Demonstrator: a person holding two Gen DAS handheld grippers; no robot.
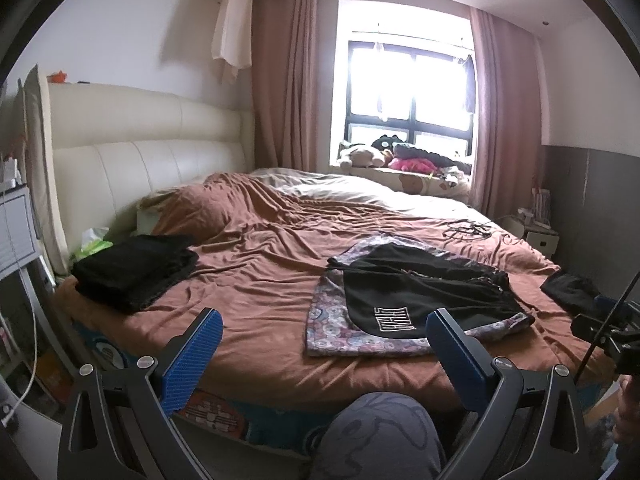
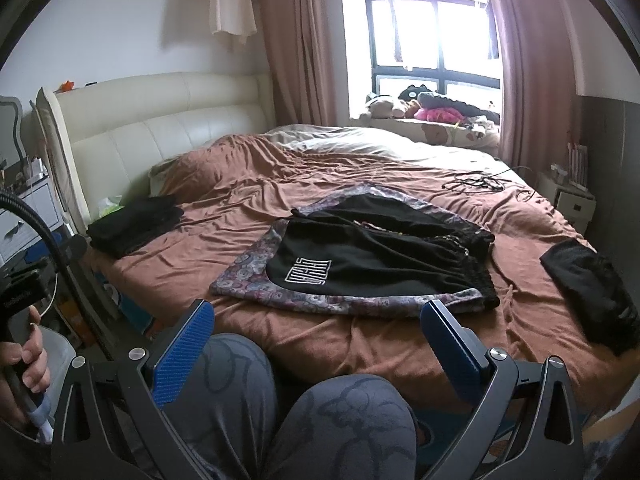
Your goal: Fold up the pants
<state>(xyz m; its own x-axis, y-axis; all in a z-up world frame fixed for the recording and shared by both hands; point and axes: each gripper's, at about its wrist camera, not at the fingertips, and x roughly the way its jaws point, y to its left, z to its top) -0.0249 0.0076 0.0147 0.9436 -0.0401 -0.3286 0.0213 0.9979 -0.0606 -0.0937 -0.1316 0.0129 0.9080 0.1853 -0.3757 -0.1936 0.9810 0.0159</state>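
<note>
Both hand-held grippers, left [image 1: 324,340] and right [image 2: 316,328], hover spread and empty as black logo-printed pants [image 2: 360,256] lie unfolded atop patterned cloth [image 2: 256,280] on the brown-sheeted bed [image 2: 240,208], beside a folded black stack [image 2: 134,220].

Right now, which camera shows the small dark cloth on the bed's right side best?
The right wrist view: the dark cloth lies whole on the bed. In the left wrist view it sits at the edge, partly hidden.

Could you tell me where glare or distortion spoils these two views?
Left wrist view: the window is blown out white, and the fisheye bends the headboard. Right wrist view: the window glares too, yet the black pants stay readable, logo included.
</note>
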